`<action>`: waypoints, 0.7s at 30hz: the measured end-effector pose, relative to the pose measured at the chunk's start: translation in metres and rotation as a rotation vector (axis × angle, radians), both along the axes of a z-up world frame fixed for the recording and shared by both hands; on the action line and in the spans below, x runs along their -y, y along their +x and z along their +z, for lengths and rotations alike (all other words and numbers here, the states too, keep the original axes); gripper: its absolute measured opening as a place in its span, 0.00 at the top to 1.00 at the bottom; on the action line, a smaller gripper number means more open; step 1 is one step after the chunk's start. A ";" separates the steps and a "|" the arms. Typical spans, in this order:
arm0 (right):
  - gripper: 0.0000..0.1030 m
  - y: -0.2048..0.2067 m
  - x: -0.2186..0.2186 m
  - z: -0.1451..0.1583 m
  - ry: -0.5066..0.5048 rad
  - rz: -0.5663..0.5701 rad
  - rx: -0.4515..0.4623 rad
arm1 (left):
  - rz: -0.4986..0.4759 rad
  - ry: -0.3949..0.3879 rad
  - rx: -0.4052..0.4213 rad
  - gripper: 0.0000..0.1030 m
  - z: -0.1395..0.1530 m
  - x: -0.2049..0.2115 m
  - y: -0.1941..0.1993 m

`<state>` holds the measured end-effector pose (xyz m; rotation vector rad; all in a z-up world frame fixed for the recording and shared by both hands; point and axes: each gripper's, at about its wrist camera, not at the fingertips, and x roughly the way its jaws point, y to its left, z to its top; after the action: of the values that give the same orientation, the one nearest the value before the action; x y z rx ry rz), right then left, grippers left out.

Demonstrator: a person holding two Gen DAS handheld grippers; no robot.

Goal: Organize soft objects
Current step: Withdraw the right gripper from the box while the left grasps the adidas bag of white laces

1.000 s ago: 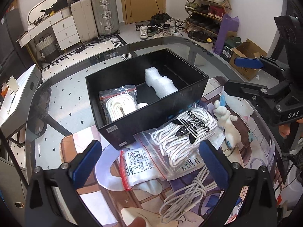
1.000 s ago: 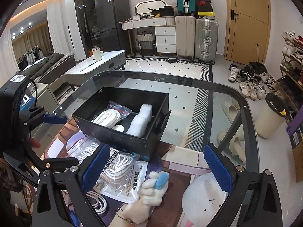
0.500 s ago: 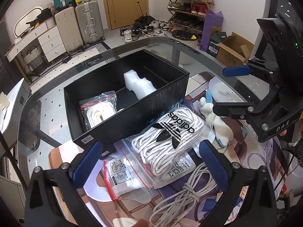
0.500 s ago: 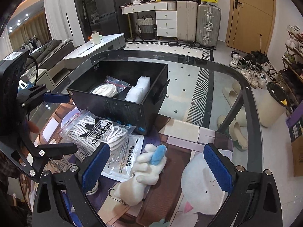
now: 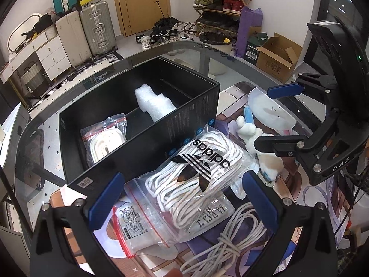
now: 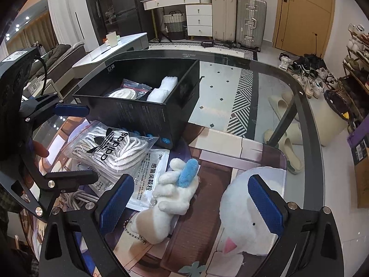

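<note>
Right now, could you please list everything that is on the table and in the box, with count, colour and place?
black box: one, black, open, on the glass table
bagged white laces: one, white, in the box, left part
foam piece: one, white, in the box, middle
adidas lace bag: one, white, clear bag, in front of the box
flat printed pouch: one, white, under the adidas bag
loose cord: one, white, near edge
plush toy: one, white with blue, right of the bags
left hand-held gripper: one, blue pads, open over the adidas bag
right hand-held gripper: one, blue pads, open over the plush
</note>
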<state>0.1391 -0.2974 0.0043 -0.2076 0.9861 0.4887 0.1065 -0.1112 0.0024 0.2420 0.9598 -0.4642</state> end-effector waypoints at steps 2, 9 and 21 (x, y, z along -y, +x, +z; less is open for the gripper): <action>0.02 -0.001 0.001 -0.002 0.001 -0.003 -0.004 | -0.002 -0.009 -0.009 0.01 -0.001 0.001 0.002; 0.02 -0.001 -0.004 -0.009 0.002 0.002 -0.041 | -0.001 -0.018 -0.010 0.03 -0.006 0.003 0.005; 0.02 -0.002 -0.012 -0.020 -0.012 0.003 -0.073 | 0.024 -0.054 -0.044 0.18 -0.016 0.000 0.011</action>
<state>0.1367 -0.2851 -0.0157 -0.2033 1.0605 0.4956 0.1173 -0.1107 -0.0136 0.1725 0.9909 -0.4747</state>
